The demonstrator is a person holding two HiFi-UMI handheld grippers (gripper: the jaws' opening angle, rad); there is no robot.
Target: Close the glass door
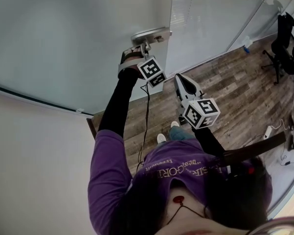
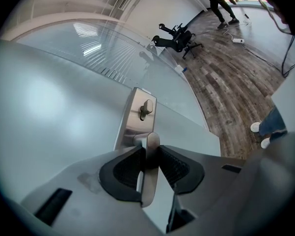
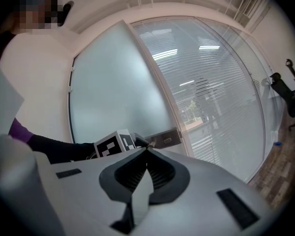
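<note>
The frosted glass door (image 1: pixel 73 38) fills the upper left of the head view, with a steel lock plate (image 1: pixel 151 35) at its edge. My left gripper (image 1: pixel 146 45) reaches up to that plate. In the left gripper view its jaws are shut on the steel lever handle (image 2: pixel 148 149), just below the thumb turn (image 2: pixel 145 108). My right gripper (image 1: pixel 179 78) hangs lower and to the right, away from the door, shut with nothing between its pads (image 3: pixel 147 154). From the right gripper view I see the door (image 3: pixel 113 92), the plate (image 3: pixel 164 138) and the left gripper's marker cube (image 3: pixel 115 144).
A fixed glass wall with blinds (image 1: pixel 210 18) runs right of the door. A white wall (image 1: pixel 34 155) stands at the left. Wood floor (image 1: pixel 235 92) lies below, with office chairs (image 1: pixel 283 38) and cables (image 1: pixel 279 129) far right. Another person (image 2: pixel 218 4) stands far off.
</note>
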